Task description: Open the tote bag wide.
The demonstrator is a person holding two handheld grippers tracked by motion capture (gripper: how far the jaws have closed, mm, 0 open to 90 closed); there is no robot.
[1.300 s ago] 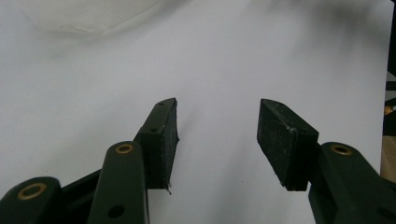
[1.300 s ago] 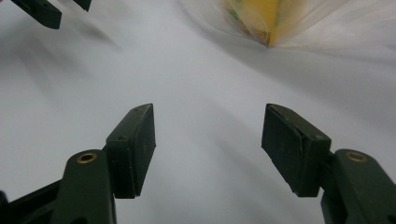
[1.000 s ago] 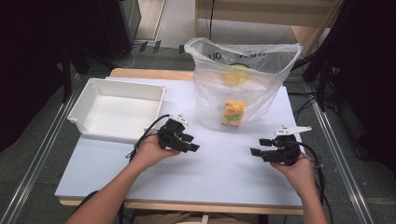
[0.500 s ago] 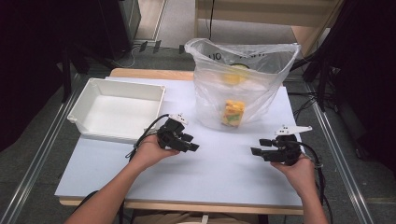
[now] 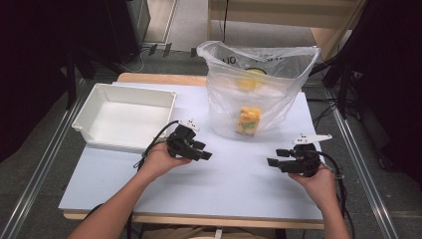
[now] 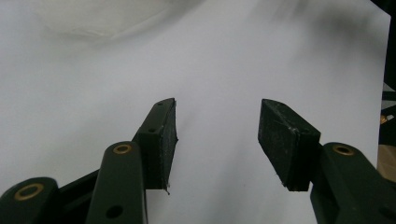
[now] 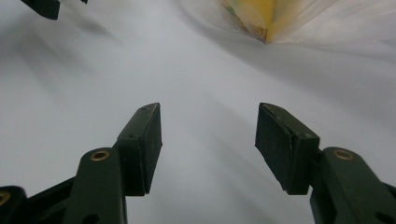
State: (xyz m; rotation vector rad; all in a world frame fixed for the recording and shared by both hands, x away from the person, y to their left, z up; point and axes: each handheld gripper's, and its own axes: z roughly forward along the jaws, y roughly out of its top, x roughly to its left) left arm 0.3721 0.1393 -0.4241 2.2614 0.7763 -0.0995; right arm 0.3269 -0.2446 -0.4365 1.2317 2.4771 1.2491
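While I hold both hands low over the white table (image 5: 224, 184):
left gripper (image 5: 203, 151): jaws just widened, spread, nothing between
right gripper (image 5: 272, 158): spread, empty
clear plastic bag with yellow packets (image 5: 254, 92): 12 o'clock, between both grippers
white rectangular plastic tray (image 5: 124, 117): 10 o'clock

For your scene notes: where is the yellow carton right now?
In the high view, the yellow carton stands inside the clear plastic bag, right of the white tray.
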